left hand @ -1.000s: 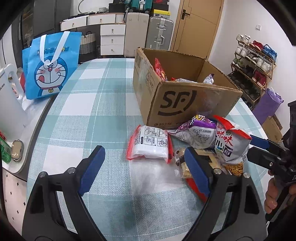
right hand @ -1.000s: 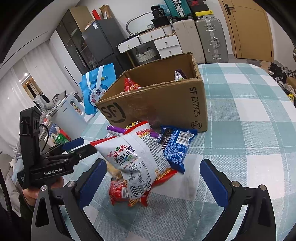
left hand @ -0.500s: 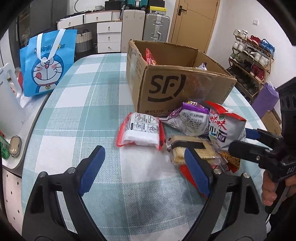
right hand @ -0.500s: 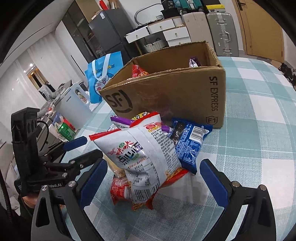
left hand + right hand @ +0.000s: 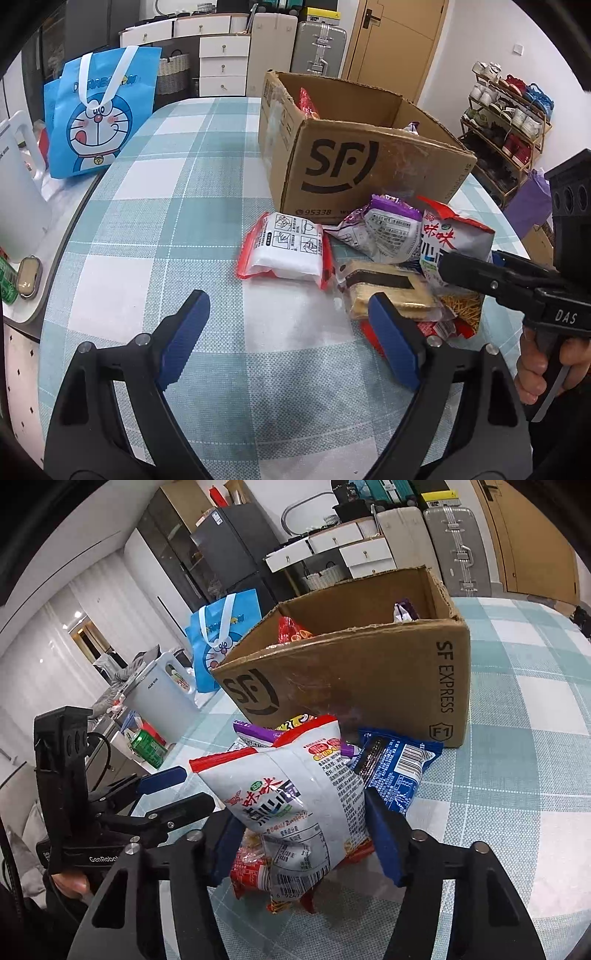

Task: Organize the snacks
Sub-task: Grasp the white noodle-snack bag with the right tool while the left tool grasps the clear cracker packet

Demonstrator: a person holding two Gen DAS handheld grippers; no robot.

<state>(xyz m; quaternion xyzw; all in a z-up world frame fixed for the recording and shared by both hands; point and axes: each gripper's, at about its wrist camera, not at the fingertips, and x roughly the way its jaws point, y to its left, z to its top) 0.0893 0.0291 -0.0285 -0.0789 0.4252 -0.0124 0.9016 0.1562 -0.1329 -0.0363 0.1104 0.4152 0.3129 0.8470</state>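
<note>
Both fisheye views were evenly and brightly lit by soft indoor light from above, with no hard shadows. A faint grey shadow lay on the tablecloth between the left jaws. Glare shone off the tape on the box ahead of the right jaws, and off the white snack bag between them. Straight lines bowed strongly toward the edges, and the corners fell to black. Nearby things were sharp; the far room was slightly soft.

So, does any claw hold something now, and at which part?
The right claw grips the white snack bag at its lower half, one finger on each side. The left claw is open and holds nothing.
</note>
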